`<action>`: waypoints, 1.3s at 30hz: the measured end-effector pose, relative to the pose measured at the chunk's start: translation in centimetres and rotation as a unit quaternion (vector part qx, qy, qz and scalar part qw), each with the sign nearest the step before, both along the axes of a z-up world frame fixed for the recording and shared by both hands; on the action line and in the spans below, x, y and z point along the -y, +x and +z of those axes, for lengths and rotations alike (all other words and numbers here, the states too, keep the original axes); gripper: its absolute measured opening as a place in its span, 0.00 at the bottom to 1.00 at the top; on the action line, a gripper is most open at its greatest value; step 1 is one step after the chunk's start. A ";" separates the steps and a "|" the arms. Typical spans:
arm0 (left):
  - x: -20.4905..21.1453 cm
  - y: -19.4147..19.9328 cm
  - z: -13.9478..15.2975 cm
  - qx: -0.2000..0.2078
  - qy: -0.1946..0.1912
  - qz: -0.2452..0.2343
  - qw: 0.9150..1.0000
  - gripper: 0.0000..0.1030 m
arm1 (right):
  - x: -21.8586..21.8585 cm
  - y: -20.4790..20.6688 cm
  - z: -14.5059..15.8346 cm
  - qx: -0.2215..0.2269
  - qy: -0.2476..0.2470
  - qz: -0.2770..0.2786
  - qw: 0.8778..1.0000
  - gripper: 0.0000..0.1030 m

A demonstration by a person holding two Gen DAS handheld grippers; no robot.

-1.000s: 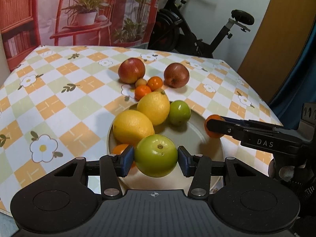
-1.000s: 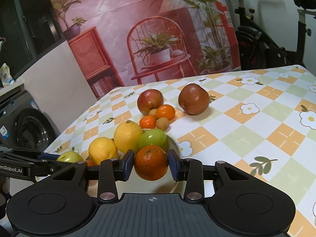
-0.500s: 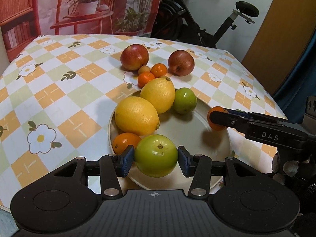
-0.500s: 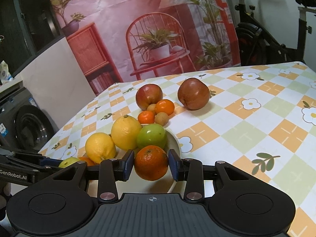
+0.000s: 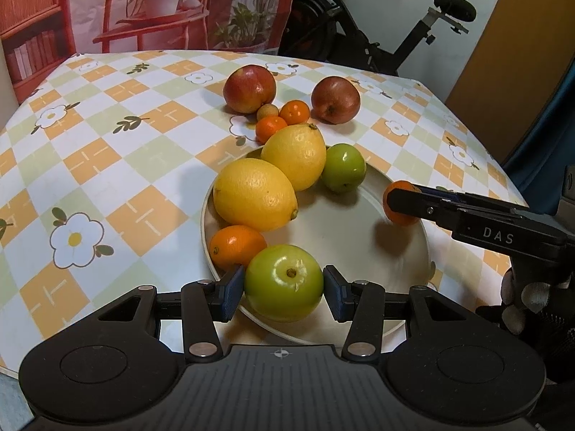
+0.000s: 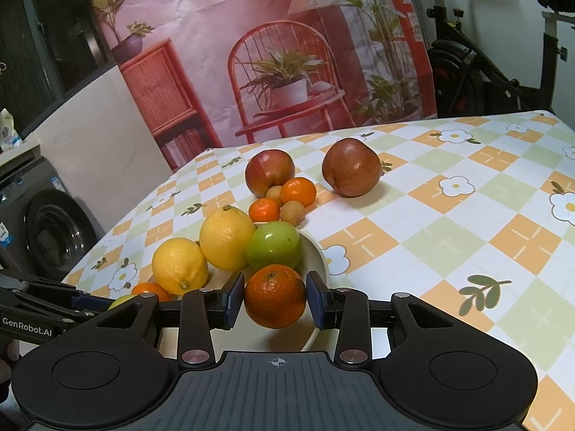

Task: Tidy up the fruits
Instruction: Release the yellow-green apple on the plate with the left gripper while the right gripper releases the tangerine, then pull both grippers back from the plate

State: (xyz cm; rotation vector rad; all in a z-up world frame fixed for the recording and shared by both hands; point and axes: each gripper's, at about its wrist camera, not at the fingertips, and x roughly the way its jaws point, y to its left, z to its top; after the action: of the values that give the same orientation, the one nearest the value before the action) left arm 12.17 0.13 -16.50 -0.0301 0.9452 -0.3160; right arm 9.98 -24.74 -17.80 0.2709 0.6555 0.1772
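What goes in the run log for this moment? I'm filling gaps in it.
left gripper: shut on green apple | right gripper: shut on orange | both over plate | two red apples on tablecloth

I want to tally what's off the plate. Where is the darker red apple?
In both wrist views the darker red apple sits on the tablecloth beyond the plate, right of the small oranges.
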 end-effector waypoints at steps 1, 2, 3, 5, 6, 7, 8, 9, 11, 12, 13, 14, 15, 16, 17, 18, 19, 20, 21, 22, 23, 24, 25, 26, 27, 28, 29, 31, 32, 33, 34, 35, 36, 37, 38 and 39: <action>0.1 0.0 -0.1 -0.002 0.002 -0.001 1.000 0.49 | 0.0 0.0 -0.1 0.000 -0.004 0.002 1.000 0.34; 0.1 0.0 -0.1 -0.003 0.003 -0.002 1.000 0.49 | -0.1 0.1 -0.1 0.000 -0.007 0.003 1.000 0.34; 0.1 0.0 -0.2 -0.004 0.003 -0.003 1.000 0.49 | -0.1 0.1 -0.2 0.000 -0.010 0.004 1.000 0.34; 0.2 0.0 -0.2 -0.004 0.004 -0.004 1.000 0.49 | -0.2 0.2 -0.3 0.000 -0.016 0.006 1.000 0.34; 0.2 0.0 -0.2 -0.004 0.005 -0.005 1.000 0.49 | -0.4 0.4 -0.3 0.000 -0.019 0.007 1.000 0.34; 0.2 0.0 -0.2 -0.004 0.005 -0.005 1.000 0.49 | -0.4 0.5 -0.3 0.001 -0.024 0.008 1.000 0.34; 0.1 -0.1 -0.2 -0.004 0.006 -0.005 1.000 0.49 | -0.5 0.7 -0.3 0.002 -0.027 0.009 1.000 0.34; 0.2 0.0 -0.2 -0.004 0.006 -0.006 1.000 0.49 | -0.6 0.9 -0.2 0.002 -0.031 0.010 0.999 0.34; 0.2 0.0 -0.2 -0.003 0.007 -0.006 1.000 0.49 | -0.6 1.3 -0.1 0.005 -0.041 0.013 0.999 0.34; 0.3 0.0 -0.3 -0.003 0.007 -0.007 1.000 0.49 | -0.7 1.5 -0.1 0.006 -0.046 0.015 0.999 0.34; 0.3 0.0 -0.3 -0.003 0.008 -0.007 1.000 0.49 | -0.7 1.7 -0.1 0.006 -0.050 0.016 0.999 0.34; 0.3 0.0 -0.3 -0.002 0.008 -0.008 1.000 0.49 | -0.7 1.9 -0.2 0.006 -0.055 0.018 0.998 0.34; 0.3 0.0 -0.2 -0.001 0.009 -0.008 1.000 0.49 | -0.8 2.1 -0.2 0.006 -0.059 0.019 0.998 0.34; 0.3 0.0 -0.2 -0.001 0.009 -0.009 1.000 0.49 | -0.8 2.3 -0.3 0.005 -0.064 0.020 0.998 0.34; 0.3 0.0 -0.2 -0.001 0.009 -0.009 1.000 0.49 | -0.9 2.4 -0.3 0.005 -0.066 0.023 0.998 0.34; 0.3 -0.1 -0.3 -0.001 0.009 -0.009 1.000 0.49 | -1.0 2.5 -0.4 0.004 -0.068 0.024 0.997 0.34; 0.3 -0.1 -0.3 0.000 0.009 -0.010 1.000 0.49 | -1.1 2.5 -0.5 0.003 -0.071 0.025 0.997 0.34; 0.3 -0.1 -0.3 0.000 0.010 -0.010 1.000 0.49 | -1.1 2.6 -0.6 0.002 -0.073 0.026 0.997 0.34; 0.4 -0.1 -0.3 0.001 0.011 -0.010 1.000 0.49 | -1.2 2.6 -0.6 0.001 -0.075 0.027 0.997 0.34; 0.4 -0.1 -0.2 0.002 0.011 -0.011 1.000 0.49 | -1.3 2.6 -0.7 0.001 -0.076 0.028 0.997 0.34; 0.4 -0.1 -0.2 0.005 0.011 -0.011 1.000 0.49 | -1.3 2.6 -0.7 0.002 -0.077 0.028 0.997 0.34; 0.4 -0.2 -0.1 0.007 0.011 -0.011 1.000 0.49 | -1.3 2.6 -0.7 0.002 -0.076 0.028 0.997 0.34; 0.5 -0.2 0.0 0.010 0.011 -0.011 1.000 0.50 | -1.3 2.6 -0.7 0.002 -0.077 0.027 0.997 0.35; 0.4 -0.3 0.0 0.013 0.011 -0.011 1.000 0.50 | -1.3 2.5 -0.7 0.006 -0.077 0.026 0.997 0.35; 0.4 -0.4 0.1 0.016 0.010 -0.010 1.000 0.50 | -1.3 2.4 -0.6 0.009 -0.076 0.025 0.997 0.35; 0.4 -0.4 0.3 0.020 0.010 -0.009 1.000 0.50 | -1.3 2.4 -0.5 0.011 -0.076 0.024 0.997 0.35; 0.3 -0.5 0.3 0.023 0.009 -0.006 1.000 0.50 | -1.3 2.3 -0.5 0.013 -0.076 0.024 0.997 0.35; 0.1 -0.6 0.5 0.029 0.005 -0.002 1.000 0.50 | -1.2 2.2 -0.3 0.017 -0.076 0.023 0.997 0.35; 0.0 -0.7 0.6 0.032 0.003 0.001 0.999 0.50 | -1.1 2.1 -0.2 0.020 -0.076 0.020 0.997 0.35; -0.1 -0.8 0.8 0.037 0.000 0.004 0.999 0.50 | -1.0 1.9 -0.1 0.026 -0.075 0.017 0.997 0.35; -0.2 -0.9 0.9 0.042 -0.003 0.007 0.999 0.50 | -0.8 1.7 0.0 0.032 -0.074 0.013 0.997 0.35; -0.4 -1.0 1.1 0.048 -0.007 0.010 0.999 0.50 | -0.6 1.5 0.3 0.042 -0.072 0.009 0.996 0.35; -0.5 -1.1 1.2 0.054 -0.010 0.014 0.998 0.50 | -0.4 1.2 0.5 0.053 -0.073 0.003 0.996 0.35; -0.7 -1.3 1.4 0.060 -0.013 0.017 0.998 0.50 | -0.3 1.0 0.8 0.062 -0.075 -0.001 0.995 0.35; -0.8 -1.3 1.5 0.066 -0.016 0.021 0.997 0.50 | 0.0 0.9 1.0 0.069 -0.079 -0.010 0.994 0.35; -0.8 -1.4 1.6 0.071 -0.017 0.025 0.997 0.50 | 0.2 0.9 1.2 0.072 -0.080 -0.016 0.994 0.35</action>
State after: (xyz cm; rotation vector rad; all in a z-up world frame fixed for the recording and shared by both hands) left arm 10.82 0.93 -14.86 -0.0623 0.7968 -0.2846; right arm 10.87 -24.97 -16.61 0.1136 0.5185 0.1119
